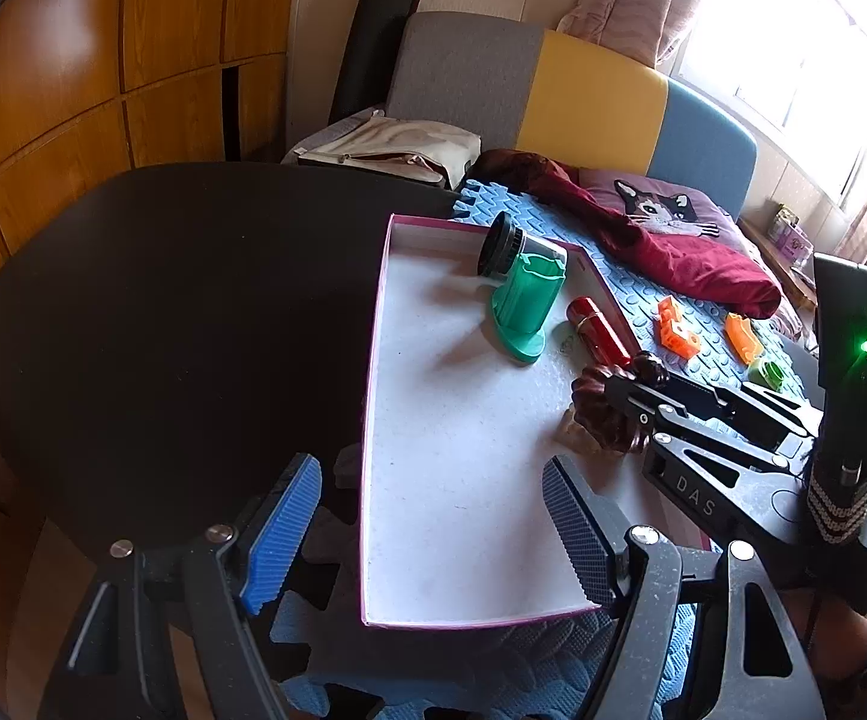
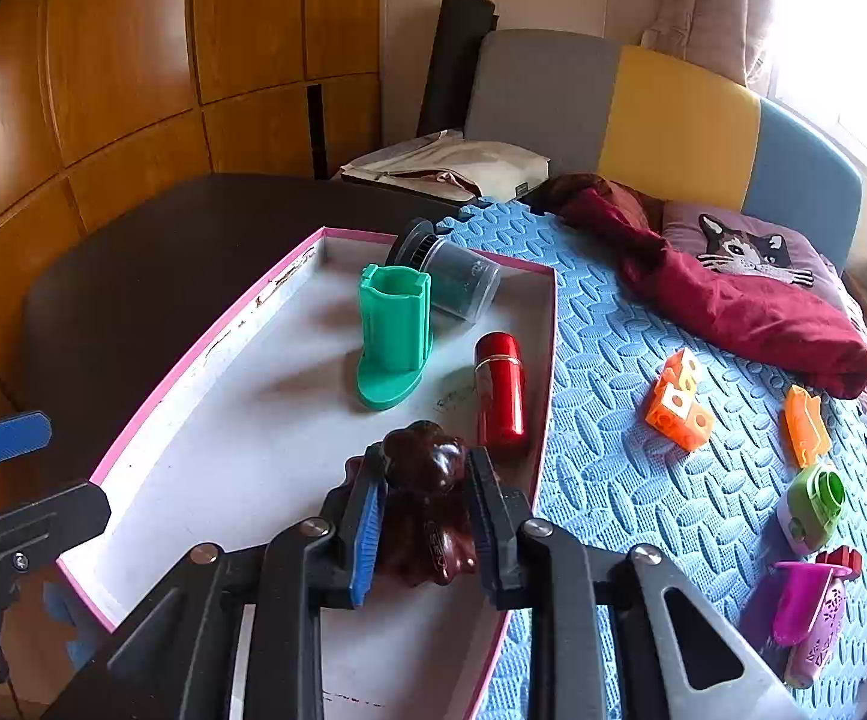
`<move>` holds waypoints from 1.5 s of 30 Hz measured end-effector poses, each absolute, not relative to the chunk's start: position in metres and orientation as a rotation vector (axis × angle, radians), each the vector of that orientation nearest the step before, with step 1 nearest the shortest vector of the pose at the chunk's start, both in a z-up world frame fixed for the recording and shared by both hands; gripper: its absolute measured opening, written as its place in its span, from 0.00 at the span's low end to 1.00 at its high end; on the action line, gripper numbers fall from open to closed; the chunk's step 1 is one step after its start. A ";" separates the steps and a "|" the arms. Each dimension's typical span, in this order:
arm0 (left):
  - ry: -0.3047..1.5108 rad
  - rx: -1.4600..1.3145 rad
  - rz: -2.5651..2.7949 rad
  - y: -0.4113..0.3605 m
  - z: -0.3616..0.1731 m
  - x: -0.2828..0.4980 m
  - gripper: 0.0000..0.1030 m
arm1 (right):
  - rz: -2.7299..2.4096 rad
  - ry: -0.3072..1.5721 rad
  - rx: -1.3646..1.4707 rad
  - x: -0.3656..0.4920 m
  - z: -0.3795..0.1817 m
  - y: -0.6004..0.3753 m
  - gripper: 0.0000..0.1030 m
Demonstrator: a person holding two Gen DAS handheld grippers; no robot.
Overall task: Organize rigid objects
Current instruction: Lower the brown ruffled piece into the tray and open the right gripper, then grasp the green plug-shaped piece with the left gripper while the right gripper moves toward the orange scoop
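Now the right gripper has its fingers clamped on a dark brown figurine above the pink-rimmed tray, near the red cylinder. Meanwhile the left gripper hovers spread wide, empty, over the tray's near edge.

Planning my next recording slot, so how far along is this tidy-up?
Done: green holder, clear jar and red cylinder sit in the pink-rimmed tray. In hand: right gripper clamps a brown figurine over it; left gripper open. Left on the mat: orange blocks, orange piece, green piece, purple piece.
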State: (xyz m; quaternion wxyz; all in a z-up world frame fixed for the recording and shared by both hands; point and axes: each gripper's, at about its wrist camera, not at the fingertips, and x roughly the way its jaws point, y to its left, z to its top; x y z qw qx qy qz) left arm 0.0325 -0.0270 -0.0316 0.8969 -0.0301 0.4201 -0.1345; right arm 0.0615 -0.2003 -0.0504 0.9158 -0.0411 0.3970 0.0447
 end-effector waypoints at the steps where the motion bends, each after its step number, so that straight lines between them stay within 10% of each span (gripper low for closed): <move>1: 0.869 -0.060 -0.279 -0.027 -0.031 0.032 0.75 | 0.093 0.819 -0.087 0.061 -0.050 -0.200 0.28; 45: 0.777 0.071 -0.380 -0.074 0.000 0.013 0.76 | -0.184 0.663 0.055 -0.009 0.016 -0.338 0.43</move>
